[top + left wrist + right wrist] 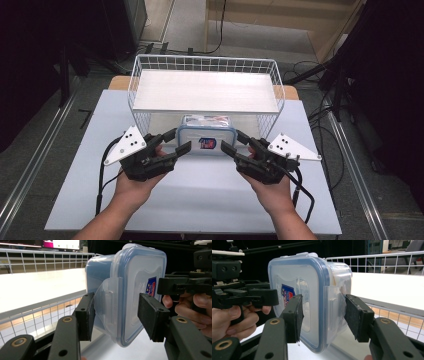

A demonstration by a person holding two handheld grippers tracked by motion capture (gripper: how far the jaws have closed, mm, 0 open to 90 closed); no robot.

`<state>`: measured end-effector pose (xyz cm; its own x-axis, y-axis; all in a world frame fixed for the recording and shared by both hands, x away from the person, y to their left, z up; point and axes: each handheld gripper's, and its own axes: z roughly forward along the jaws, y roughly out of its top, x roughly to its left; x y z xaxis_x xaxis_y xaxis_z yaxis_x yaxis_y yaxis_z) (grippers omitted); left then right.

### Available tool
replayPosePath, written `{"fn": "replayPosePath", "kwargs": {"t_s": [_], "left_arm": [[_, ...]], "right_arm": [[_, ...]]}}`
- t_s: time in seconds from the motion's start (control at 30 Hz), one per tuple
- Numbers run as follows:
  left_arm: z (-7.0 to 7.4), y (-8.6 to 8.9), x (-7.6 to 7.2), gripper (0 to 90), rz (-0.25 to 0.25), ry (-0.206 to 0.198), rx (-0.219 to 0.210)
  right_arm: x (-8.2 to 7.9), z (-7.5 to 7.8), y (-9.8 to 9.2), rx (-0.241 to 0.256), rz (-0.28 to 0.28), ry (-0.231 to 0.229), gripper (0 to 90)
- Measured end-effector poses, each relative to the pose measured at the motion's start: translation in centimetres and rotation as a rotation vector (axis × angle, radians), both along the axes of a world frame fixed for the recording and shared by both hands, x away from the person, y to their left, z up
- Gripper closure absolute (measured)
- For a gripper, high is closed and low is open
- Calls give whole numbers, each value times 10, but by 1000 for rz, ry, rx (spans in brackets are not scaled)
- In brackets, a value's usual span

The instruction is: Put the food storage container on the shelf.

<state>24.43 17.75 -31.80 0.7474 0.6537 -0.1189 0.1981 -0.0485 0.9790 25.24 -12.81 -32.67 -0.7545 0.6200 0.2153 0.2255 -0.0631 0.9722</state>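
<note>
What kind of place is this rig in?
Probably a lab or data-collection studio, not a home: black curtains flank the white table, loose cables run over the floor, and monitors glow behind the wire basket.

A white wire basket [131,85] stands at the far side of a pale table [90,165], with a white board [205,90] lying flat inside it. Black cables [327,125] trail over the grey floor [35,155] beside the table.

A glossy translucent plastic container [130,290] is seen beside a white wire basket [150,62] and matt black pads [293,315].
</note>
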Motion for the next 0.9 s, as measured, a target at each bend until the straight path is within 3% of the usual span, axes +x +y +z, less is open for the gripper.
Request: {"fn": "replayPosePath", "kwargs": {"t_s": [0.2,0.4,0.9], "left_arm": [[6,-2,10,492,-11,8,5],[8,-1,22,492,-26,10,-17],[11,2,75,490,-26,21,-44]], "right_arm": [[6,5,-2,7,-11,3,511],[14,9,-4,21,-10,2,519],[64,21,-1,0,-25,13,520]]}}
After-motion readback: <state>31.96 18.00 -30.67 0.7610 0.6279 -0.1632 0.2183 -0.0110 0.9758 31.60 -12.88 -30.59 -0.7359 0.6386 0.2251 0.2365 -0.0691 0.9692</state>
